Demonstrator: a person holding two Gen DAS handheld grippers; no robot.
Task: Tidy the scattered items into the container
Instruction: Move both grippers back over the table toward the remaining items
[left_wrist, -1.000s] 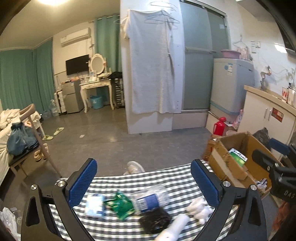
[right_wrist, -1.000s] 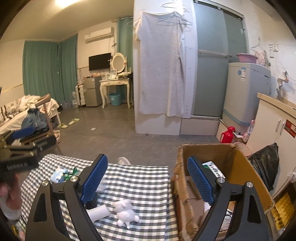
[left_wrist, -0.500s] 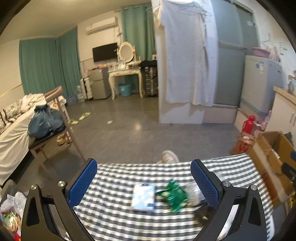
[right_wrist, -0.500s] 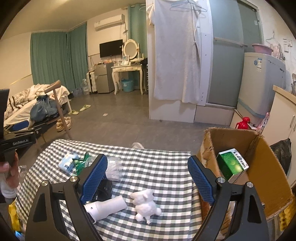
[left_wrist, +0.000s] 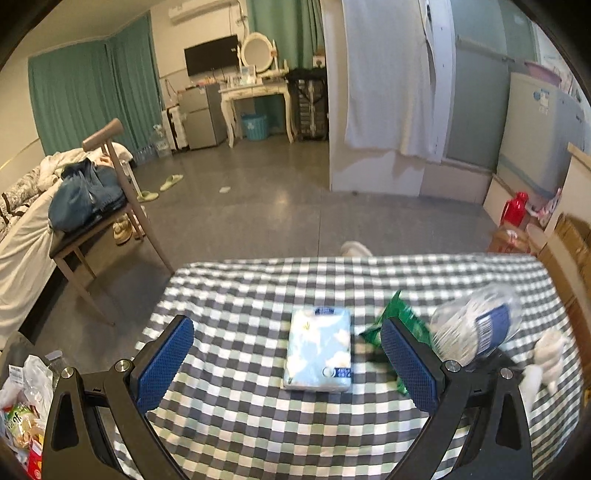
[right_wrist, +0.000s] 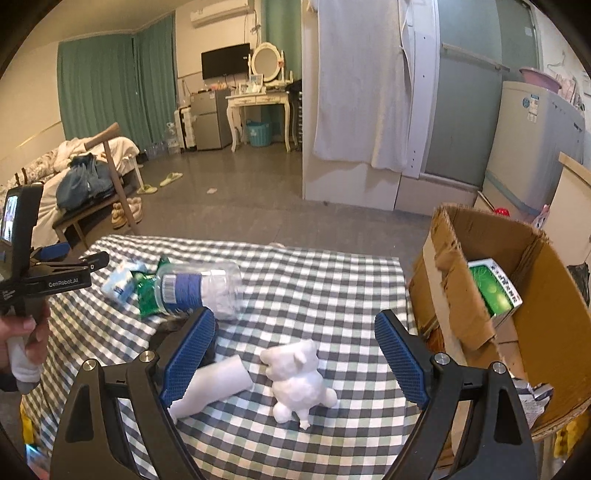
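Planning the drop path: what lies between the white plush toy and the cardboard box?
Right wrist view: only bare checked tablecloth between white plush toy and brown cardboard box.

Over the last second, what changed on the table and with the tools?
Both tools came down toward the checked table, jaws open, nothing gripped. The left tool swung left and now frames the tissue pack; the right tool now frames the white plush toy. Bottle, green packet, white roll and cardboard box stayed put.

"GenRobot.AI" in white letters along the black arm of the left tongs (right_wrist: 68, 258) at nine o'clock, other labels too blurred to read
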